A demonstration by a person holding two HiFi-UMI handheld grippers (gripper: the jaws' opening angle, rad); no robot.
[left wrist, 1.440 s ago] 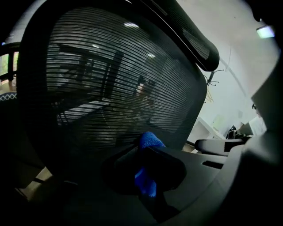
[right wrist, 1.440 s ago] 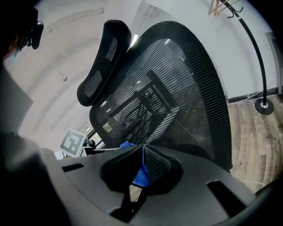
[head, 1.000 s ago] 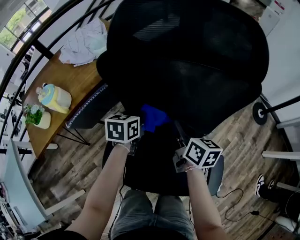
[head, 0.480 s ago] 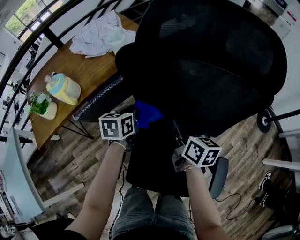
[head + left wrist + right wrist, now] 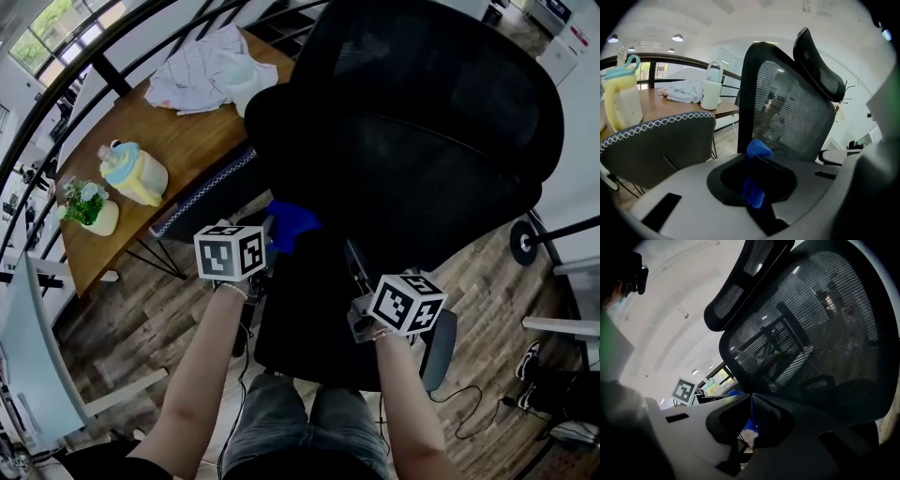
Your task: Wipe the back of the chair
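The chair back [image 5: 792,112] is black see-through mesh in a smooth, matt plastic frame. The cloth [image 5: 758,149] is blue, fuzzy fabric. The surface [image 5: 178,141] is smooth warm wood. The floor [image 5: 141,319] is grey, grainy planks.

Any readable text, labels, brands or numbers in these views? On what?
No readable text in any view.
Left marker cube: black-and-white square pattern only, no letters or digits.
Right marker cube: the same, pattern only.
Yellow bottle: no print can be made out.
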